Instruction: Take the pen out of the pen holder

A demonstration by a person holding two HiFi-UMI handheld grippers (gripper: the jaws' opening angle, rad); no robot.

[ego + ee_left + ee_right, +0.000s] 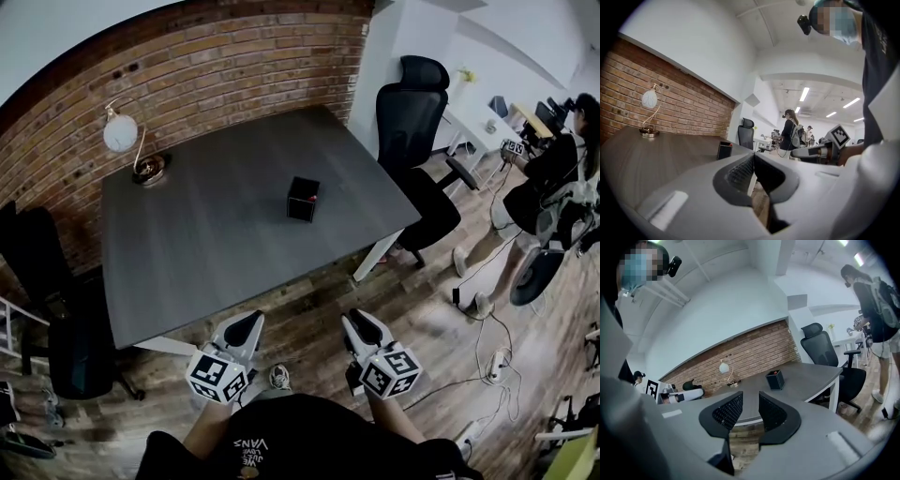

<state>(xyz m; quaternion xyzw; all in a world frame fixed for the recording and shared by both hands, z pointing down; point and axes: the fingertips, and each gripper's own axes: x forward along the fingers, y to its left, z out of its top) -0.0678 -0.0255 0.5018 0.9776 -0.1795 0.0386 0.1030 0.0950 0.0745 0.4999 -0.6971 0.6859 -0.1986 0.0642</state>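
Observation:
The black square pen holder (302,199) stands near the middle of the dark grey table (206,253). It also shows in the right gripper view as a black box (775,379) with a small red tip at its top, and in the left gripper view (724,151). Both grippers hang in front of the table's near edge, well short of the holder. My left gripper (249,321) (753,157) has its pads meeting, with nothing between them. My right gripper (360,321) (750,399) stands open, its gap empty.
A globe desk lamp (127,141) stands at the table's far left corner by the brick wall. A black office chair (412,122) is at the table's right side, another chair (75,347) at its left. A person (553,178) stands to the right; cables (487,366) lie on the floor.

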